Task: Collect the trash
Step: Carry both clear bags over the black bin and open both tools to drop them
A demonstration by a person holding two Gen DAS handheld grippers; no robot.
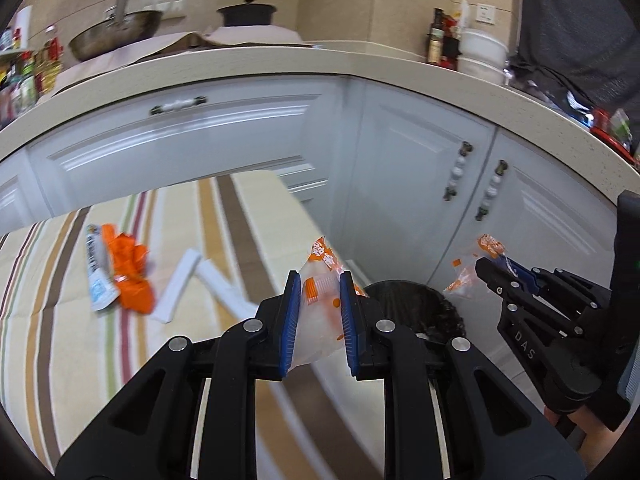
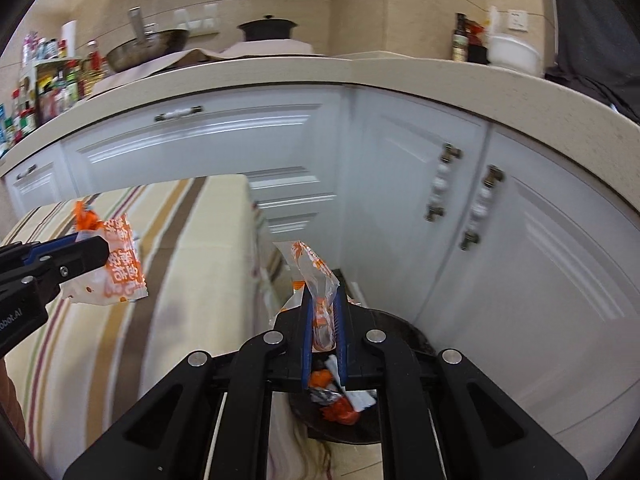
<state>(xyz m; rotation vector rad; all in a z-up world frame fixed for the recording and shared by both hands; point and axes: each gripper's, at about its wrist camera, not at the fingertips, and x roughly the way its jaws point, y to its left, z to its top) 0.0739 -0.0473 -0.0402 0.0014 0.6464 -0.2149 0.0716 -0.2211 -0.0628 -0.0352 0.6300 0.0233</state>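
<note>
Trash fills both grippers: the left gripper (image 1: 320,288) pinches a clear, orange-printed wrapper (image 1: 320,280) between its blue pads, the wrapper's long axis running up and away from the fingers, printed end on top. The right gripper (image 2: 324,312) is clamped nearly shut on a thinner torn wrapper (image 2: 316,276), also standing upright. Below it sits a dark bin (image 2: 400,332) holding scraps. More wrappers (image 1: 120,272) lie on the striped tablecloth (image 1: 60,340) beside white cabinets (image 1: 420,184).

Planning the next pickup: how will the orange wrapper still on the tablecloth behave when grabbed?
The orange wrapper looks crumpled and thin, so probably floppy and very light. Its glossy film may slip between pads. It lies against a white packet, which might get dragged along.
</note>
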